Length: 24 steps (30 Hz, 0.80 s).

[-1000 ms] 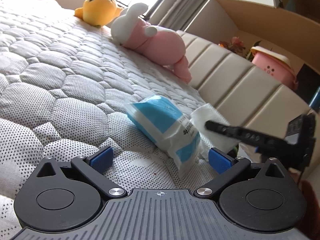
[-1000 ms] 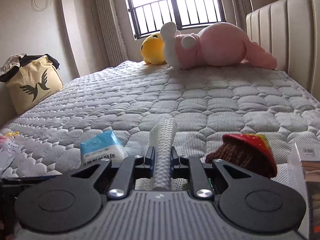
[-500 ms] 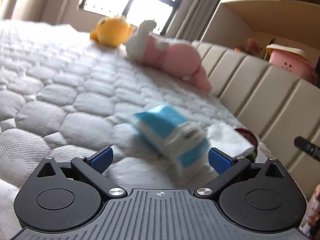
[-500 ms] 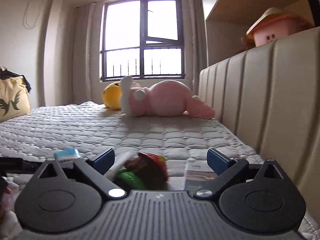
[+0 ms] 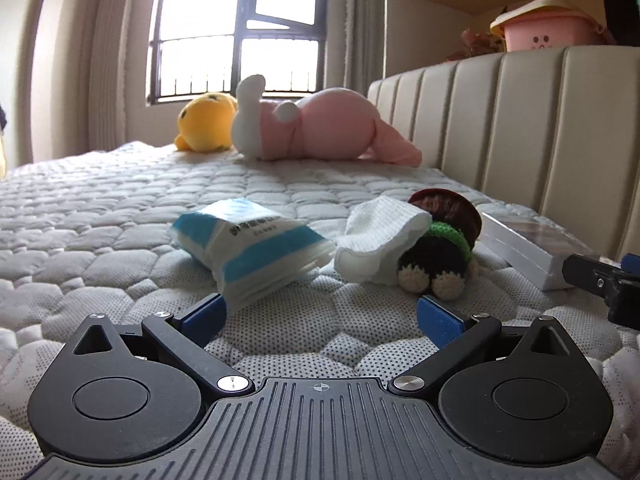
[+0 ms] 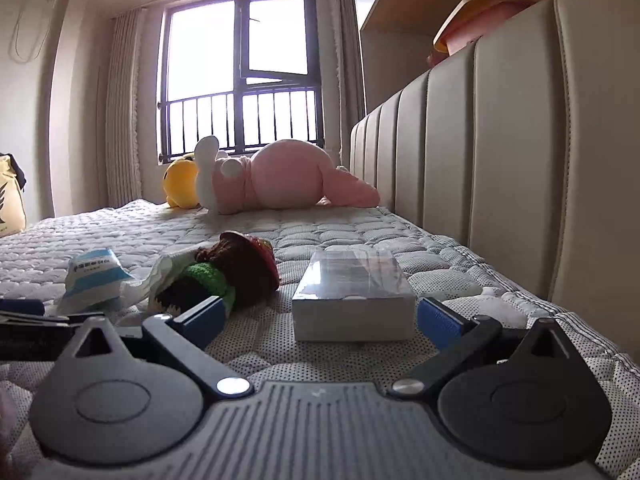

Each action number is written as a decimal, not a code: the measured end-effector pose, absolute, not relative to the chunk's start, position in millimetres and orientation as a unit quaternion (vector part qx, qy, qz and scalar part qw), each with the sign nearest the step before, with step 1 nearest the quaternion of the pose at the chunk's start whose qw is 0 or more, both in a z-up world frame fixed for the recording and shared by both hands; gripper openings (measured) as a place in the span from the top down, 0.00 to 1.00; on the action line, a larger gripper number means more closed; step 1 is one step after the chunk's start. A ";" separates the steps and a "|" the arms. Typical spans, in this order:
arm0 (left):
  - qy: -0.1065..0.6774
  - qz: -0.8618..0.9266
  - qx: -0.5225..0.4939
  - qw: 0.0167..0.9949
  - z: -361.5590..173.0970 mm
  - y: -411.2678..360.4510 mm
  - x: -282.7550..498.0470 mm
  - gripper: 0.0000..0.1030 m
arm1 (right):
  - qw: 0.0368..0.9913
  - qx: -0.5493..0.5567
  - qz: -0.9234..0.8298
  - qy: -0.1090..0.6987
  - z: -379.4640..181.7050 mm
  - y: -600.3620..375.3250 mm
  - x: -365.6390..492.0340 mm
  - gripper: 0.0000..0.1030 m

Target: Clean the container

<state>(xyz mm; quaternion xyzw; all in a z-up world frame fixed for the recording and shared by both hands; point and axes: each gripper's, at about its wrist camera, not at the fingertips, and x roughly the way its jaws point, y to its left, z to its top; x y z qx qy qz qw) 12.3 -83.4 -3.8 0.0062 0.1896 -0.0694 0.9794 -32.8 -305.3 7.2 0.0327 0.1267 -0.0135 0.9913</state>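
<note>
Both claws sit spread and empty: left claw (image 5: 320, 314), right claw (image 6: 318, 316). A clear-wrapped white rectangular box (image 6: 352, 294) lies just ahead of the right claw; a crumpled white wipe (image 5: 378, 240) lies ahead of the left. Likely next: pinch the wipe, steady the box.

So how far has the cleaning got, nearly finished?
Hard to say. A white wipe lies loose against the crocheted doll, beside the blue tissue pack. Both grippers, left and right, hold nothing, jaws open. The right faces the wrapped box; no wiping shows.
</note>
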 end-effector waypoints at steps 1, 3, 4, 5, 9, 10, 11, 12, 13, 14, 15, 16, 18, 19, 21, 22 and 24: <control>0.189 -0.067 0.005 0.980 -4.8 -82.5 11.9 0.00 | 0.991 0.027 -0.015 0.130 6.9 -303.5 -31.4 0.00; 0.189 -0.066 -0.011 0.980 -5.9 -77.4 12.6 0.00 | 0.991 0.021 -0.016 0.132 5.6 -301.3 -31.2 0.00; 0.189 -0.063 -0.021 0.980 -6.3 -74.7 12.7 0.00 | 0.991 0.018 -0.017 0.132 5.0 -300.3 -31.1 0.00; 0.187 -0.061 -0.031 0.980 -6.5 -72.2 12.5 0.00 | 0.991 0.018 -0.017 0.132 4.4 -300.3 -30.7 0.00; 0.188 -0.058 -0.050 0.979 -6.9 -68.2 13.8 0.00 | 0.991 0.018 -0.015 0.133 3.0 -300.7 -30.2 0.00; 0.189 -0.058 -0.048 0.979 -6.9 -68.9 13.9 0.00 | 0.991 0.019 -0.015 0.134 2.6 -301.3 -29.6 0.00; 0.189 -0.057 -0.042 0.979 -6.9 -70.3 13.8 0.00 | 0.991 0.019 -0.014 0.134 2.2 -302.0 -29.1 0.00; 0.188 -0.055 -0.034 0.980 -6.9 -72.7 13.0 0.00 | 0.991 0.019 -0.014 0.135 1.8 -303.0 -29.6 0.00; 0.186 -0.053 -0.024 0.981 -6.9 -75.4 11.9 0.00 | 0.991 0.019 -0.014 0.135 1.4 -303.0 -29.9 0.00; 0.185 -0.051 -0.013 0.981 -7.0 -78.5 11.0 0.00 | 0.990 0.019 -0.014 0.136 1.2 -302.9 -29.4 0.00; 0.183 -0.049 -0.001 0.982 -7.2 -81.7 10.3 0.00 | 0.990 0.019 -0.013 0.136 1.1 -302.9 -29.3 0.00; 0.182 -0.047 0.011 0.982 -7.4 -84.8 9.8 0.00 | 0.990 0.019 -0.013 0.137 1.0 -302.8 -29.1 0.00; 0.180 -0.046 0.029 0.982 -7.9 -89.6 8.6 0.00 | 0.990 0.019 -0.013 0.138 0.7 -302.6 -28.8 0.00; 0.179 -0.046 0.034 0.982 -8.1 -91.1 8.2 0.00 | 0.990 0.019 -0.013 0.138 0.7 -302.8 -28.8 0.00; 0.181 -0.045 0.039 0.982 -8.4 -92.1 9.0 0.00 | 0.990 0.019 -0.012 0.138 0.5 -303.1 -28.9 0.00; 0.184 -0.044 0.038 0.981 -8.5 -91.9 9.8 0.00 | 0.990 0.019 -0.012 0.138 0.4 -303.0 -29.1 0.00; 0.191 -0.041 0.037 0.980 -8.5 -91.4 11.9 0.00 | 0.990 0.018 -0.012 0.138 0.3 -303.2 -29.2 0.00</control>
